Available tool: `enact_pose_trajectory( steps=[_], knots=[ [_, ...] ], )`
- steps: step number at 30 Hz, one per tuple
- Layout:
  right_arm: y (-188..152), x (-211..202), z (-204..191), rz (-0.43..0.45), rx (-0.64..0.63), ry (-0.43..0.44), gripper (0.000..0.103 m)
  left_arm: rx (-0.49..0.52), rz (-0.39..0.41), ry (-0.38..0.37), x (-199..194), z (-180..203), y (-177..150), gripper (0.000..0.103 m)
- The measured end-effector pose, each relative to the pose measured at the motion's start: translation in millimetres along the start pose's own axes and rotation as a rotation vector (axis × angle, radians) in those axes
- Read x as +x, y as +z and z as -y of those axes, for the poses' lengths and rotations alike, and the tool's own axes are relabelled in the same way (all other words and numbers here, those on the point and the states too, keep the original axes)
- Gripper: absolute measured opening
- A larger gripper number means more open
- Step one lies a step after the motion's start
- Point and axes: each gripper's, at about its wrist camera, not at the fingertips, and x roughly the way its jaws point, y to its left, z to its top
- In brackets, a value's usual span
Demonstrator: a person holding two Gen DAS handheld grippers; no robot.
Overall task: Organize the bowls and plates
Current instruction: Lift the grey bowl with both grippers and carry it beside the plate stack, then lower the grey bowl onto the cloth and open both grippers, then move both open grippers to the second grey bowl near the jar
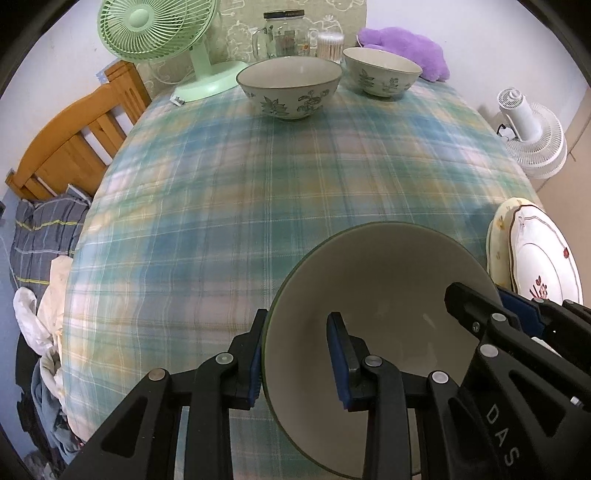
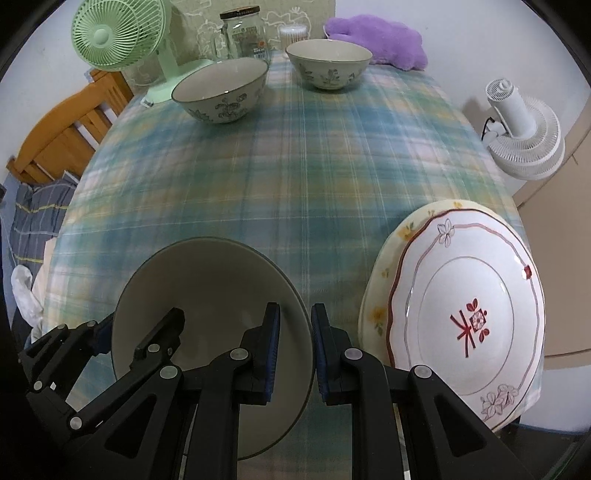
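bowl (image 1: 373, 332) pinched at opposite rims – left claw (image 1: 299, 360), right claw (image 2: 295, 356) both clamped | risk: uneven pull – slipped onto plates (image 2: 465, 317) | desk (image 1: 277, 184) edge close

Green desk fan (image 1: 147, 29), glass jar (image 1: 282, 33), purple plush (image 1: 402, 48) at plaid tablecloth's (image 1: 258, 177) far edge; white fan (image 1: 532, 136) right.

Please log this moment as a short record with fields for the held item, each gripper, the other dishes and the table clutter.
held item: large bowl, plain inside, rim clamped on two opposite sides
left gripper: shut on the bowl's left rim
right gripper: shut on the bowl's right rim
other bowls: two floral bowls at the far end
plates: white plate stacked on a yellow-flowered plate, right of the held bowl
clutter: green fan, glass jar, purple plush
surface: plaid tablecloth
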Motion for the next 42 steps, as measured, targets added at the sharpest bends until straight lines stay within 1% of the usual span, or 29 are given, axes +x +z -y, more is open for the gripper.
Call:
enact_pose_trajectory(
  steps=[1,6,8,9,11,13,14,16,17,18,20,23,27,31,38,42],
  knots=[
    [0.8,0.1,0.2,0.0,-0.004,0.003,0.021,-0.002,-0.001,-0.001,0.1,-0.1,-0.2,0.03],
    [3.4,0.6,2.5,-0.004,-0.018,0.025,0.021,-0.026,-0.016,0.004,-0.4,0.5,-0.1,0.041],
    [3.4,0.7,4.0,-0.01,-0.026,0.043,0.021,-0.036,-0.028,0.025,-1.7,1.2,0.0,0.048],
    [3.7,0.7,4.8,-0.014,-0.029,0.052,0.021,-0.035,-0.027,0.043,-3.4,1.8,0.0,0.054],
    [4.2,-0.8,5.9,-0.018,-0.042,0.065,0.021,-0.045,-0.008,0.05,-8.4,2.4,0.2,0.059],
    [4.7,-6.2,5.8,0.002,-0.058,0.064,0.021,-0.059,0.013,0.053,-14.5,1.3,0.6,0.069],
    [5.9,-9.8,5.8,0.014,-0.068,0.072,0.023,-0.062,0.022,0.057,-17.1,1.4,1.4,0.07],
    [8.4,-16.5,5.7,0.038,-0.085,0.081,0.034,-0.074,0.04,0.057,-23.9,0.5,4.3,0.071],
    [9.1,-19.8,6.6,0.05,-0.088,0.085,0.048,-0.086,0.047,0.063,-27.7,-0.9,5.7,0.072],
    [10.2,-24.4,7.5,0.067,-0.09,0.092,0.06,-0.092,0.057,0.065,-31.8,-1.5,7.2,0.075],
    [13.3,-31.9,9.0,0.089,-0.088,0.107,0.068,-0.101,0.077,0.07,-39.5,-1.3,11.1,0.077],
    [20.9,-46.9,9.2,0.118,-0.093,0.111,0.069,-0.121,0.113,0.056,-53.9,-1.9,18.5,0.08],
    [31.0,-61.9,7.2,0.154,-0.103,0.107,0.07,-0.135,0.153,0.056,-66.5,-6.2,29.8,0.081],
    [45.8,-73.9,2.4,0.193,-0.105,0.096,0.072,-0.144,0.182,0.076,-74.5,-12.0,44.3,0.084],
    [74.7,-78.8,-9.8,0.24,-0.085,0.095,0.072,-0.139,0.224,0.062,-73.9,-31.2,76.4,0.084],
    [97.2,-77.6,-20.5,0.266,-0.081,0.08,0.072,-0.135,0.252,0.049,-70.0,-42.2,97.8,0.084]
  ],
)
